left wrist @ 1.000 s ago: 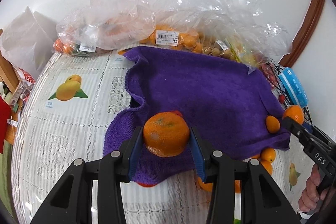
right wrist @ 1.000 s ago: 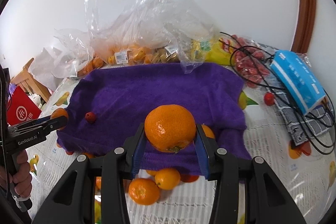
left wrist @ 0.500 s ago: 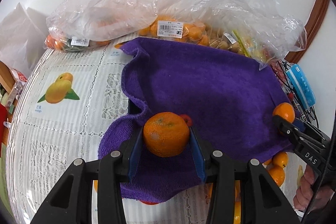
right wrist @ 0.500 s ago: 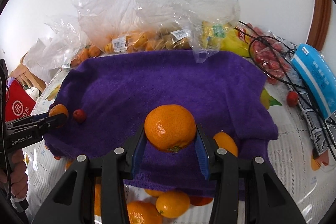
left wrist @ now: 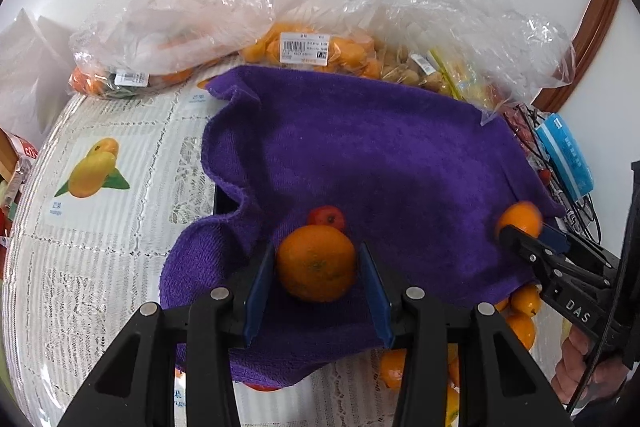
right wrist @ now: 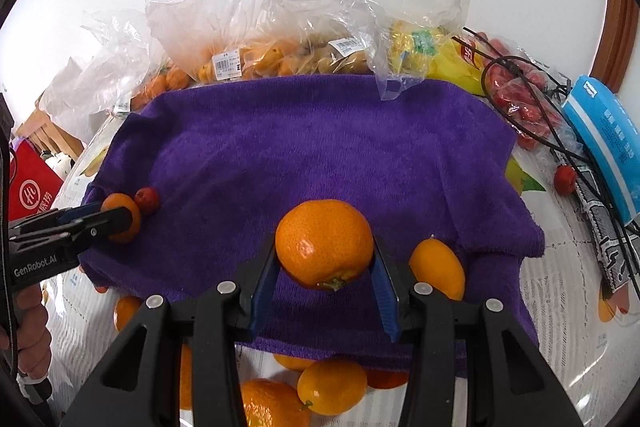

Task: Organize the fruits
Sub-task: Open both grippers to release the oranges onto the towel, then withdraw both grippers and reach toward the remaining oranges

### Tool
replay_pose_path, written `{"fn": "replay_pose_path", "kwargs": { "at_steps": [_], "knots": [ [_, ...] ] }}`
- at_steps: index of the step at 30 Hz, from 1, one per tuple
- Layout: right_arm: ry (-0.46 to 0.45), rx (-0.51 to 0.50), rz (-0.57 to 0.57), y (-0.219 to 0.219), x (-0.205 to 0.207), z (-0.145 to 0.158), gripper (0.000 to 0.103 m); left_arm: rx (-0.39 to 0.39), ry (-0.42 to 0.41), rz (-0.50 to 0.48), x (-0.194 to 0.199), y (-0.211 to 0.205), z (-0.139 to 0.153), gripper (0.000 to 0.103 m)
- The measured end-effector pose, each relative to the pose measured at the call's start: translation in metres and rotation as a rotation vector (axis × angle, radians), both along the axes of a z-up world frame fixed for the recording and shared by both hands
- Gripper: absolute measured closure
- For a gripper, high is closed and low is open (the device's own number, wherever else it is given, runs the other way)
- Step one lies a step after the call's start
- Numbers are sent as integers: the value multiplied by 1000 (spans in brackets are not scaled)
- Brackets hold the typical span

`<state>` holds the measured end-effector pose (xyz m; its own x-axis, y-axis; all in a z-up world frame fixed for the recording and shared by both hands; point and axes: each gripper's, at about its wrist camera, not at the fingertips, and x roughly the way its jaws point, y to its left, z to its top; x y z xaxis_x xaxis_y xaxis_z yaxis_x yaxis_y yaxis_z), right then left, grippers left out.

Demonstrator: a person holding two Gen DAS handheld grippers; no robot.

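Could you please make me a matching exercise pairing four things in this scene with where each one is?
Things:
1 orange with green stem
2 small red fruit
3 blue box
4 barcode-labelled bag

Places:
A behind the purple towel, by the wall
B off the towel, right side
C gripped by the right tool
D on the towel, beside the other orange

Pairs: 1-C; 2-D; 3-B; 4-A
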<state>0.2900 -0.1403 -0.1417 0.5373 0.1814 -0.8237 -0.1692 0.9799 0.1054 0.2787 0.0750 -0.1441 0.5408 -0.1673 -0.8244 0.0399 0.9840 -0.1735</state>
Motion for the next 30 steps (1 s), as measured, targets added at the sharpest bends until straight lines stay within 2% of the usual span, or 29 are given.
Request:
{"fn": "replay_pose_path", "kwargs": {
  "at_steps": [3,8,12,14,16,20,22,28,30],
  "knots": [
    [-35,-10,5,-1,-8,11,57,8,-6,-9,-3,-2,4,60],
    [-70,-14,-3,-4,-19,30,49,19,-14,-5,-12,-3,14,49],
    [-91,-17,-28,-10,-29,44,44,39,-26,-1,-25,-5,24,47],
    [-94,-17,-43,-14,-35,50,37,46,-33,3,-31,-7,29,44],
    [-101,-16,-64,-18,-45,56,25,57,-45,16,-39,-10,35,41],
    [-116,-28,-98,-26,-66,71,20,61,-73,-3,-60,-19,49,41],
    [-126,-52,-113,-29,-76,78,13,65,-89,-5,-70,-24,56,41],
    [-152,-104,-180,-42,-114,103,9,-15,-106,-11,-103,-33,73,41],
    [-164,-107,-193,-47,-129,111,8,-19,-128,-10,-116,-34,78,41]
  ]
}}
